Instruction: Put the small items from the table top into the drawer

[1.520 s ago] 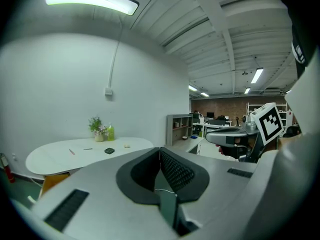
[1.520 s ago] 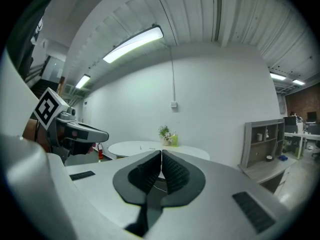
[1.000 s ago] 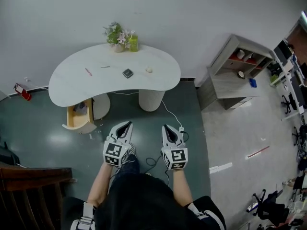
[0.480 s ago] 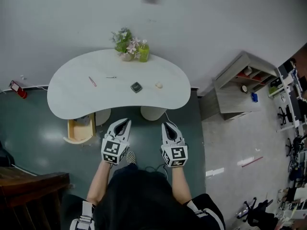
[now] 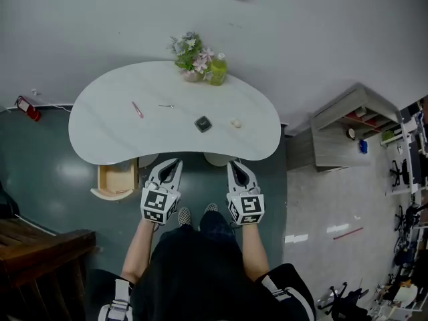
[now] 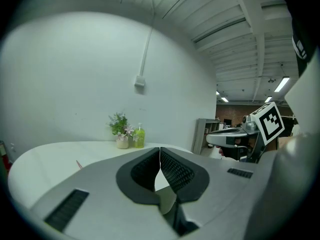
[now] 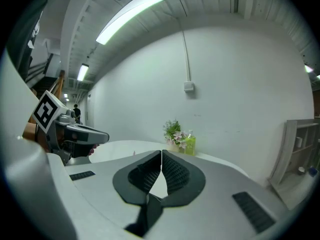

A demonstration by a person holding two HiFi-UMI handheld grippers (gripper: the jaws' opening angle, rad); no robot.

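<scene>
On the white kidney-shaped table (image 5: 114, 139) lie a red pen (image 5: 137, 110), a thin small metal piece (image 5: 166, 105), a dark square item (image 5: 203, 124) and a small pale lump (image 5: 236, 122). The wooden drawer (image 5: 116, 181) stands pulled out under the table's left front. My left gripper (image 5: 176, 161) and right gripper (image 5: 232, 163) are held side by side just short of the table's front edge, both shut and empty. The jaws of the left gripper (image 6: 160, 149) and the right gripper (image 7: 161, 152) meet at the tips, pointing over the table.
A flower pot (image 5: 191, 56) and a green bottle (image 5: 217, 70) stand at the table's back by the wall. A grey shelf unit (image 5: 348, 136) is on the right, a dark wooden piece (image 5: 40, 253) at the lower left, a red object (image 5: 25, 108) on the floor at left.
I have walked toward the table: it has come closer in the head view, and both grippers, earlier well short of it over the floor, now reach its front edge. Both stay shut.
</scene>
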